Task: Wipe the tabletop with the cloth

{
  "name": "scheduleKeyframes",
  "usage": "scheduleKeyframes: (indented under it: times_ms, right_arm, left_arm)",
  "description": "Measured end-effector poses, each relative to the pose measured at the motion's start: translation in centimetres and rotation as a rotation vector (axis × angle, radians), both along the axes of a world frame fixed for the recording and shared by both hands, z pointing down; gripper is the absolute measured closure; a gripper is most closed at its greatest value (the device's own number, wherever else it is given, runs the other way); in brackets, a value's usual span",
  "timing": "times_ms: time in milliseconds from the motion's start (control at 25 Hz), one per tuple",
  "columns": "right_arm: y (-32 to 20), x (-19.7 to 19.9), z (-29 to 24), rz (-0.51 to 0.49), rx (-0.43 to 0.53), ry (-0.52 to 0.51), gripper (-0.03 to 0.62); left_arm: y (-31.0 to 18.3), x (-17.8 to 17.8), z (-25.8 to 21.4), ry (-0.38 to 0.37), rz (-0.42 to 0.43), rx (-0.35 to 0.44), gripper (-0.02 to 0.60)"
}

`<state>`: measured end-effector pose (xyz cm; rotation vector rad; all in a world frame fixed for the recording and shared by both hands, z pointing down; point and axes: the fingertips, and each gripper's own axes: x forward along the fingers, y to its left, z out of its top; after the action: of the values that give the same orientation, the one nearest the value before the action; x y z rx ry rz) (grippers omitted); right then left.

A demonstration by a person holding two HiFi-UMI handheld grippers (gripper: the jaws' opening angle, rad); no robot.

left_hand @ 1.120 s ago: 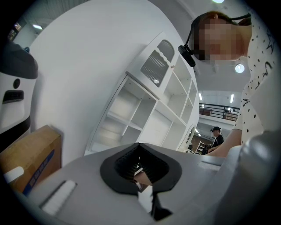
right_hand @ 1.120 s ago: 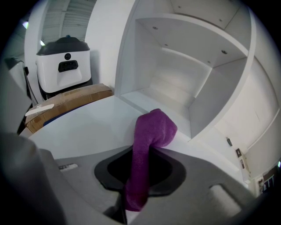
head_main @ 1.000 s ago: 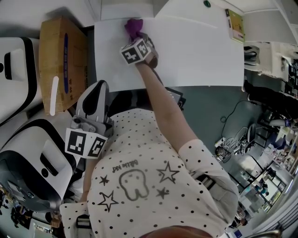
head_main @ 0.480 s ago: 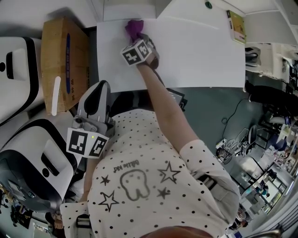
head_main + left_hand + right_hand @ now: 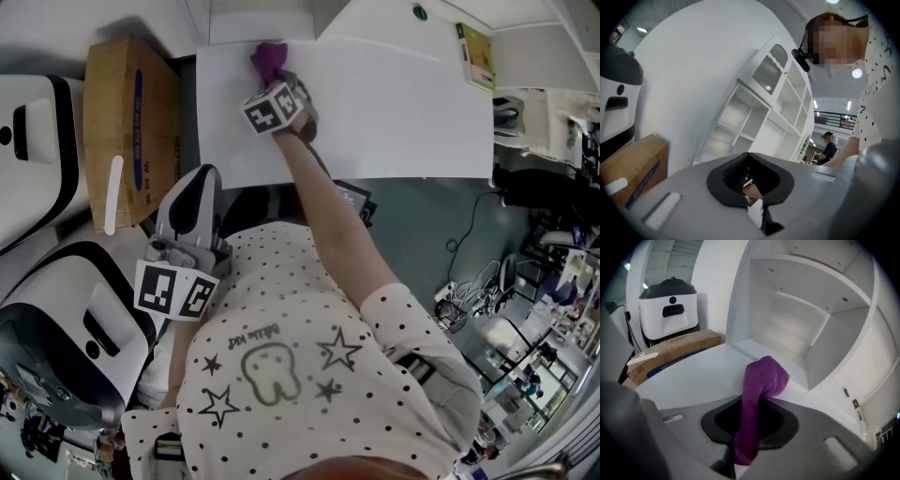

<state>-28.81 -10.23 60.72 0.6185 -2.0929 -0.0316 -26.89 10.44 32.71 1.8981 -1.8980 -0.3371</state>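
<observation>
Head view: right gripper [image 5: 273, 79] is pressing the crumpled purple terry cloth [image 5: 267, 56] onto the white tabletop's [image 5: 403, 112] far left corner, left gripper [image 5: 198, 180] hanging off its near edge; left gripper view: jaws resting together, empty; right gripper view: jaws clamping the cloth, wiping probably just starting, most surface remaining.
</observation>
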Motion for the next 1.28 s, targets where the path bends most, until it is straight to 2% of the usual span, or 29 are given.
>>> scheduleKeyframes:
  times_ms: [1280]
  right_arm:
    - [1.0,-1.5,0.2,-0.018,-0.003,0.007,0.528]
  left_arm:
    - [0.6,-0.2,0.0,0.017,-0.014,0.006,0.597]
